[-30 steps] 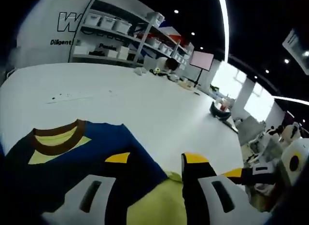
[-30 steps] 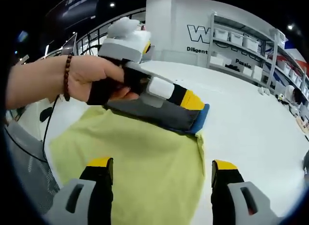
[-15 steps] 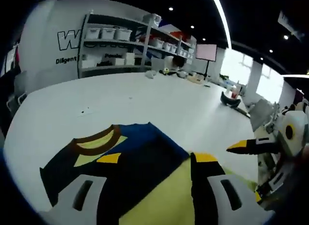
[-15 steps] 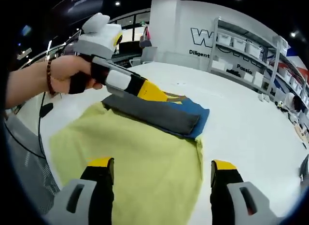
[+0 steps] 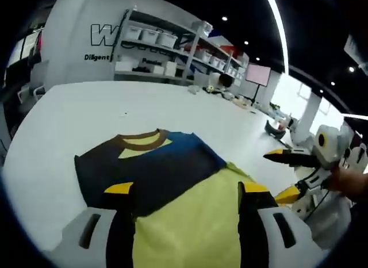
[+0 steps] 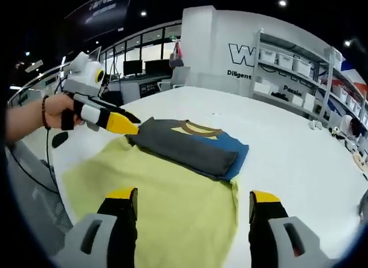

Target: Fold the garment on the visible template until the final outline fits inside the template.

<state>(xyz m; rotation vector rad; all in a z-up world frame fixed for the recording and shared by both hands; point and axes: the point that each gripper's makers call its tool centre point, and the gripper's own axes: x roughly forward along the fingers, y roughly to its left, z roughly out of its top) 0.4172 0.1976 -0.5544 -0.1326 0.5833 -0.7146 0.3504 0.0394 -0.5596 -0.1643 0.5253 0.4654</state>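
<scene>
White table point(image 6: 299, 159) carries everything; behind its far edge stand shelves point(image 6: 293, 61) with white bins against a wall with dark lettering.

Template point(image 6: 172, 205): a yellow-green sheet lying flat near the table's near edge, one corner toward the person's side, some wrinkles across it.

Garment point(image 6: 190, 144): a folded shirt, dark grey with a blue panel and a brown-and-yellow collar. It lies as a compact block across the template's far edge, part on the sheet and part on bare table beyond it. In the left gripper view the garment point(image 5: 146, 167) overlaps the template point(image 5: 201, 222) along the sheet's far-left side, collar pointing toward the table's far edge.

Left gripper point(image 6: 129, 124): held in a hand point(image 6: 54, 110) wearing a bead bracelet, yellow tips level with the garment's left end; whether they touch the cloth cannot be told. In its own view the jaws stand apart with nothing between them: released.

Right gripper point(image 6: 192, 199): over the template's near part, jaws wide apart, nothing held. It shows in the left gripper view point(image 5: 287, 176) off the template's right edge.
</scene>
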